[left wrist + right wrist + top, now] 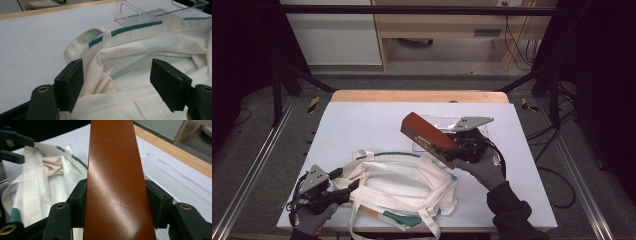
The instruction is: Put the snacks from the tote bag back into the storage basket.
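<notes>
clear acrylic tray [439, 123] on white table [362, 125]; wooden furniture [437, 30] behind

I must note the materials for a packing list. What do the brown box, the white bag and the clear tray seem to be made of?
Brown box: probably glossy coated cardboard or leather-look covering; it reflects light and shows fine scratches.
White bag: woven cotton-like cloth, matte, creased, with stitched green trim.
Clear tray: transparent hard plastic, likely acrylic; see-through with shiny edges.
</notes>
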`<state>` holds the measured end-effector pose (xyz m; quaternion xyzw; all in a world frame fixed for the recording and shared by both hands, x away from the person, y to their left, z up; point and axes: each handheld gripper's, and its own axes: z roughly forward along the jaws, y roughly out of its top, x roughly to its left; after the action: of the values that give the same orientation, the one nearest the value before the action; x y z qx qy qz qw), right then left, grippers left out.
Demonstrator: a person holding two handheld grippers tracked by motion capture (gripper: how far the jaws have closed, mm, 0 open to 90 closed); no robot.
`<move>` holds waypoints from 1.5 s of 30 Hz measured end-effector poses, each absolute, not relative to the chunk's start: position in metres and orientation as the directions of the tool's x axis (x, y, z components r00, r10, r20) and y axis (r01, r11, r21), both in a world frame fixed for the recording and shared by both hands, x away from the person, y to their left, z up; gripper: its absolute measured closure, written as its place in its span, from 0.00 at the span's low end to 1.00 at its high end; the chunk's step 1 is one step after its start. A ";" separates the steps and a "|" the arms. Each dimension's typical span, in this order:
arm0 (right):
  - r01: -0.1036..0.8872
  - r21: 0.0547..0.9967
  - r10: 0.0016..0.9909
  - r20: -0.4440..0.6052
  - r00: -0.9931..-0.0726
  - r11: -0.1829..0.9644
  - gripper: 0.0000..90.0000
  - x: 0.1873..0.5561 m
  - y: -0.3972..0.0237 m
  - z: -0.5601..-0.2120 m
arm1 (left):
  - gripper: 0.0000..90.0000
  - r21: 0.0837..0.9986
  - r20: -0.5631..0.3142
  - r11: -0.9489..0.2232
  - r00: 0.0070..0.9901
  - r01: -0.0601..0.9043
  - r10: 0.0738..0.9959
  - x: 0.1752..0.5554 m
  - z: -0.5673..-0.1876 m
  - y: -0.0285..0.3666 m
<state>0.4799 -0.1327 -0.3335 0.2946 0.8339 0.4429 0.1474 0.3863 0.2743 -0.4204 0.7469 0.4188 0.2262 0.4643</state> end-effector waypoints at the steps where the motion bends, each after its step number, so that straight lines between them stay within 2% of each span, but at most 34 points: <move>1: 0.361 0.826 0.628 0.010 -0.778 0.433 0.48 0.483 -0.134 -0.334 | 0.30 0.883 -0.050 -0.220 0.547 0.416 0.835 0.386 -0.421 0.274; 10: 0.384 0.821 0.669 0.003 -0.743 0.422 0.48 0.506 -0.143 -0.339 | 0.30 0.882 -0.051 -0.221 0.550 0.417 0.834 0.387 -0.421 0.274; 18: 0.361 0.834 0.686 -0.028 -0.727 0.417 0.48 0.522 -0.147 -0.342 | 0.30 0.880 -0.048 -0.226 0.552 0.417 0.832 0.387 -0.421 0.274; 25: 0.393 0.820 0.698 -0.012 -0.716 0.416 0.48 0.537 -0.154 -0.350 | 0.30 0.879 -0.050 -0.226 0.553 0.419 0.832 0.387 -0.421 0.273; 31: 0.377 0.826 0.684 -0.013 -0.729 0.419 0.48 0.546 -0.158 -0.353 | 0.30 0.878 -0.049 -0.229 0.554 0.420 0.831 0.388 -0.422 0.272; 34: 0.373 0.807 0.677 -0.044 -0.734 0.457 0.48 0.552 -0.157 -0.353 | 0.30 0.878 -0.049 -0.229 0.555 0.420 0.830 0.388 -0.422 0.272; 45: 0.365 0.801 0.638 -0.028 -0.769 0.475 0.48 0.570 -0.168 -0.366 | 0.30 0.878 -0.052 -0.228 0.557 0.421 0.829 0.388 -0.422 0.272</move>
<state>0.5698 -0.1677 -0.3656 0.2975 0.8429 0.4172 0.1640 0.3879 0.2722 -0.4222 0.7518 0.4155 0.2208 0.4618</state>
